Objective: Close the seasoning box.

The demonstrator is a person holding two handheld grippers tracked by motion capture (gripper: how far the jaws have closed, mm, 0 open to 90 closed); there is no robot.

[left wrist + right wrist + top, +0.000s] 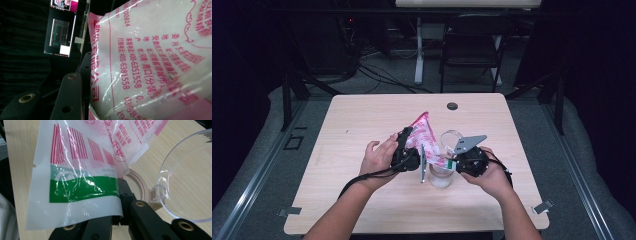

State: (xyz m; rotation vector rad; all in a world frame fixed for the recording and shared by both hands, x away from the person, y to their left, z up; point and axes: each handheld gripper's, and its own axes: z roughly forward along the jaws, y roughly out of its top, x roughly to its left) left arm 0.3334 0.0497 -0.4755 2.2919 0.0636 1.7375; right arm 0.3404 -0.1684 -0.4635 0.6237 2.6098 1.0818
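Dark curtains and a black folding chair (472, 42) stand behind a pale wooden table (362, 115), which has a small black grommet (452, 106) near its far edge. Near the table's middle stands a clear jar (441, 176) with a hinged clear lid (451, 136) flipped open, and everything else gathers about this jar. Just above and to the left of it, a pink-and-white plastic bag (422, 131) of white granules hangs tilted, its pointed upper corner rising away from the jar and its lower end reaching down to the jar's mouth. The left gripper (404, 150), held in the person's left hand (377, 159) to the left of the jar, has its jaws part-way closed against the bulky body of the bag; in the left gripper view the bag (150, 60), printed with pink characters and numbers, presses against the black jaw. The right gripper (464, 161), held in the right hand (492, 177) just right of the jar, pinches the bag's thin lower edge with its jaws closed tight. In the right gripper view that flat edge (80, 192), with pink stripes and a green band, sits clamped between the jaws, while the jar's beige rim (140, 187) lies just beyond and the clear lid (190, 177) stands open to the right.
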